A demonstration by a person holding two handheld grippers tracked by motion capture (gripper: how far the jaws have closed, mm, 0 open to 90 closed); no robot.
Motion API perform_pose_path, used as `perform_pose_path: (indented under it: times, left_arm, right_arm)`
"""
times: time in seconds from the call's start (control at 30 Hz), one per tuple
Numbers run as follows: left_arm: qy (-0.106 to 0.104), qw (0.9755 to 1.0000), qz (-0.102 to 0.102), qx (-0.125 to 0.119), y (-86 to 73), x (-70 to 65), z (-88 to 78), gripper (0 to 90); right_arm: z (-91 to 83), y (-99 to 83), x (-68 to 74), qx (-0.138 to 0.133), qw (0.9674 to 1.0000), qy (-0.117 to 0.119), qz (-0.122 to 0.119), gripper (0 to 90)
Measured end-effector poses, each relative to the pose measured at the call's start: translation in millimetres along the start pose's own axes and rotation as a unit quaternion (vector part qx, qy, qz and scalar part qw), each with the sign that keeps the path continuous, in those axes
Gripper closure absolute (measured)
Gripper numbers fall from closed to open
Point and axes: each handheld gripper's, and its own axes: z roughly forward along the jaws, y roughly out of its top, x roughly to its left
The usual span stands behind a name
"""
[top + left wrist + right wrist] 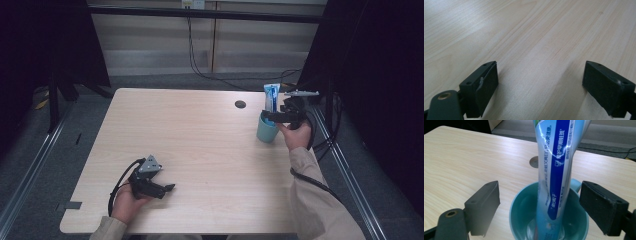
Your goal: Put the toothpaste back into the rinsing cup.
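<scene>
Left gripper [167,188]: held in the person's left hand [127,199] at the near-left part of the tabletop [200,150]. It lies low over the wood and aims toward the right side. In the left gripper view its jaws stand wide apart with bare wood grain between them and nothing held.

Right gripper [272,118]: held in the person's right hand [296,135] at the far-right part of the tabletop, just beside the right edge. In the right gripper view its jaws stand wide, one on each side of a teal mug [549,220], touching neither the mug nor its contents.

Teal mug: upright at the far right of the tabletop, mouth up. Its handle [575,184] sits on the side away from the gripper camera.

Toothpaste tube [556,170]: blue and white, standing in the mug. Its long axis runs close to vertical, lower end down in the mug. The flat crimped end points up, well above the rim in the high view. The tube leans slightly, resting against the rim.

Beyond the mug, a round dark grommet hole [240,104] sits in the tabletop near the far edge.
</scene>
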Motion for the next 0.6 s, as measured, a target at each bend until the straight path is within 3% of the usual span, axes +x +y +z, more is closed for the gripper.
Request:
perform_pose_path:
  times: [0.6]
  left_arm:
    - [0.0,1.0,0.0,0.0,0.0,0.0,0.0,12.9]
  right_arm:
    - [-18.3,0.5,14.4,0.003,0.9995,0.028,-0.012,15.1]
